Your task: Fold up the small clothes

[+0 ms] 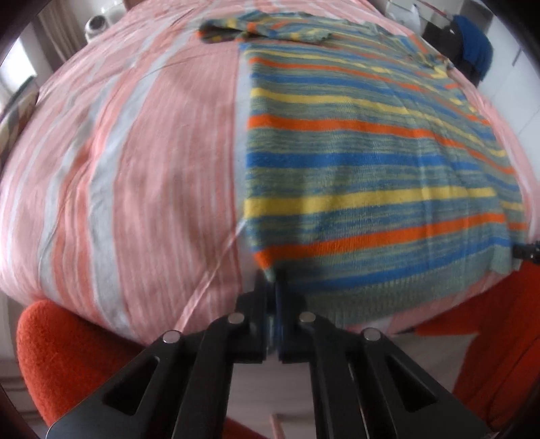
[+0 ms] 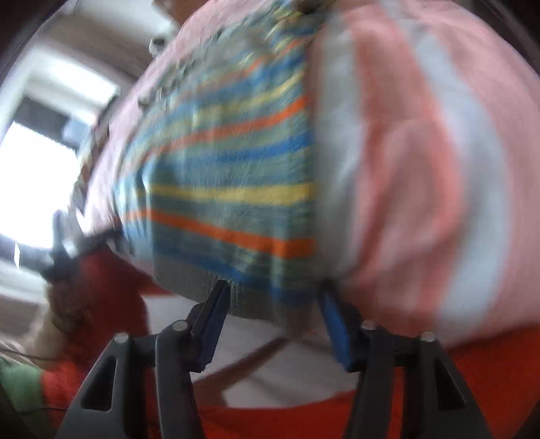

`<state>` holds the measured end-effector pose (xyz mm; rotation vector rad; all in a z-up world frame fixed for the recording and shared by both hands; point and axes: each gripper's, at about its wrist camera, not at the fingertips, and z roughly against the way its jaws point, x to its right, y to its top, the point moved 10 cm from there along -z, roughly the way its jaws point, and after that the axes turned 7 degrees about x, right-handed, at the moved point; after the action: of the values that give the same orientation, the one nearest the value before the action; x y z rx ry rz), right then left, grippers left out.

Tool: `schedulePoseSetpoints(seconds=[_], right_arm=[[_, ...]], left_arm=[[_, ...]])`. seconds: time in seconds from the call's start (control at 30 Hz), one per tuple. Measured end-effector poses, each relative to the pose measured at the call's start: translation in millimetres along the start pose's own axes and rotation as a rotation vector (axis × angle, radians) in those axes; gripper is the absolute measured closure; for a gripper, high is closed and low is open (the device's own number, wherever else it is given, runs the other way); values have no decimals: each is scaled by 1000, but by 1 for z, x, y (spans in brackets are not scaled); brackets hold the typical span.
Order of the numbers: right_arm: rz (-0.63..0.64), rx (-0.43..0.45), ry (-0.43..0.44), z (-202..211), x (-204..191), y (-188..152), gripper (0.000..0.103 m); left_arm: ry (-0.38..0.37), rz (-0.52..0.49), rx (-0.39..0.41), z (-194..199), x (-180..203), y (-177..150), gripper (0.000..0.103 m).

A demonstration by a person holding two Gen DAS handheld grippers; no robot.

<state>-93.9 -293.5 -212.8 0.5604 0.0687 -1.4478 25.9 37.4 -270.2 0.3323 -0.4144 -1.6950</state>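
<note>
Lying flat on the pink-and-white striped bedspread (image 1: 141, 162), your knitted sweater with orange, blue, yellow and grey-green stripes (image 1: 364, 162) has its ribbed hem (image 1: 371, 293) toward you at the near edge of the bed, and one sleeve (image 1: 263, 30) is stretched across the far end. Your left gripper (image 1: 270, 287) has its two black fingers pressed together on the near left corner of that hem, pinching the knit. Your right gripper (image 2: 273, 293) has its jaws spread wide, with the blue-padded fingertips (image 2: 216, 300) at the hem's edge on either side of a stretch of the ribbing, gripping nothing; the right wrist view is blurred, so you cannot tell whether the pads touch the fabric. Beneath both tools sits orange fleece clothing (image 1: 60, 354). A dark blue bundle (image 1: 472, 47) rests beyond the bed's far right corner.
</note>
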Motion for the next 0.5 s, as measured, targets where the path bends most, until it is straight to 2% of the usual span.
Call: schedulePoseSetpoints(seconds=[0.07,0.13,0.23,0.27,0.37,0.43,0.5], right_arm=[[1,21,-16,19,-4,6,98],[29,63,-90,49,-4,12,99],[-4,105,-139,77,3,14,99],[-11,98,-151,72,5,13,99],[-2,10,-240,16,20,1,99],[-43,13,-241,-1,27,0,99],[-72,17,-234,0,28,3,99]], left_arm=[[14,10,5,15,-11,0,103],[21,1,14,25,-17,1,103],[61,-27,-12,13,-19,-4,103],[79,-30,-30,-1,-18,-6,103],[146,-57,-36,-24,-13,-5,103],[167,-61,-34,-23,-10,-4,102],[173,-76,-33,-20,-7,-4,97]])
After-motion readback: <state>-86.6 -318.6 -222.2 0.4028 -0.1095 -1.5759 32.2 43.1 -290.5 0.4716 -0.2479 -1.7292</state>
